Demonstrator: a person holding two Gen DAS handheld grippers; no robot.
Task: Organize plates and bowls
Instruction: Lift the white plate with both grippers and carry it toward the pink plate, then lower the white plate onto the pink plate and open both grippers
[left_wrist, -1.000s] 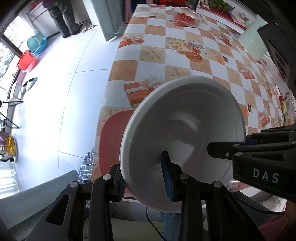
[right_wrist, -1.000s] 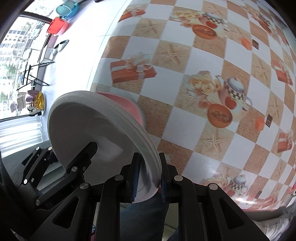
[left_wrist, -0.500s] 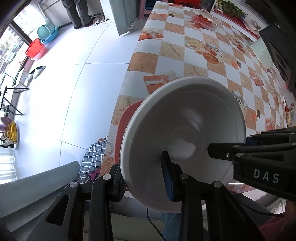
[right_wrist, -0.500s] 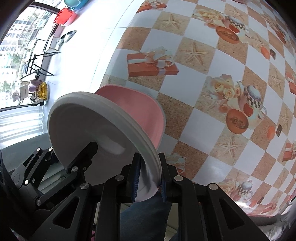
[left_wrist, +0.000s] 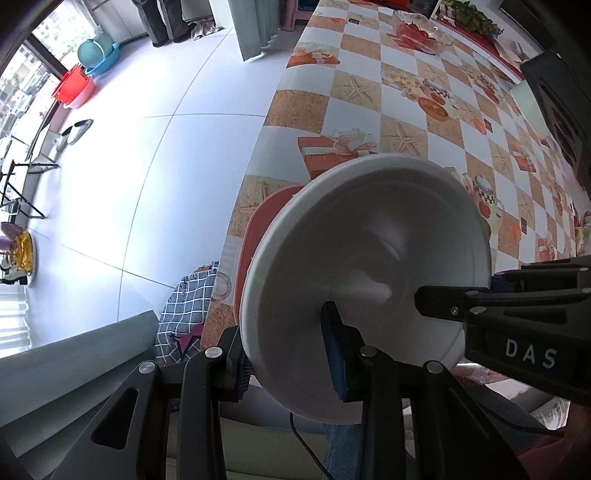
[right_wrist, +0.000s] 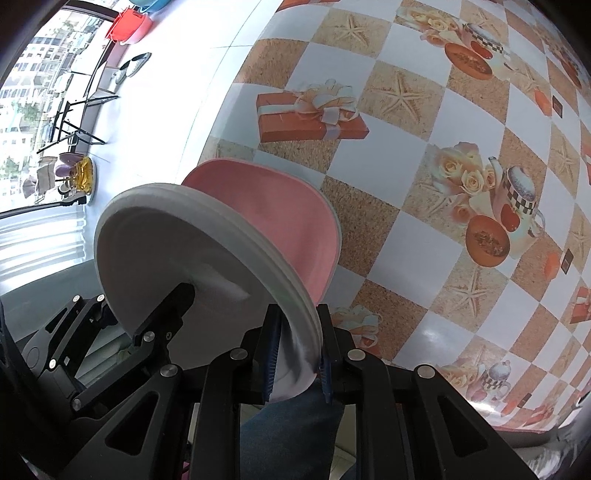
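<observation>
Two handheld grippers are holding one white bowl (left_wrist: 369, 266) by opposite sides of its rim, tilted in the air. The left gripper (left_wrist: 291, 358) is clamping the near rim; the right gripper (right_wrist: 297, 347) is pinching the rim narrowly. A pink plate (right_wrist: 280, 214) is lying just behind on the checkered tablecloth (right_wrist: 424, 129), near the table's edge.

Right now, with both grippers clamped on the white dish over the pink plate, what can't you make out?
- Near half of the pink plate: hidden by the white dish in both wrist views.
- Whether the white dish touches the pink plate: the dish covers the gap.
- Contents of the glass bowl at the far end of the table: too small, left wrist view.
- Table's near edge: cut off by the right gripper.
</observation>
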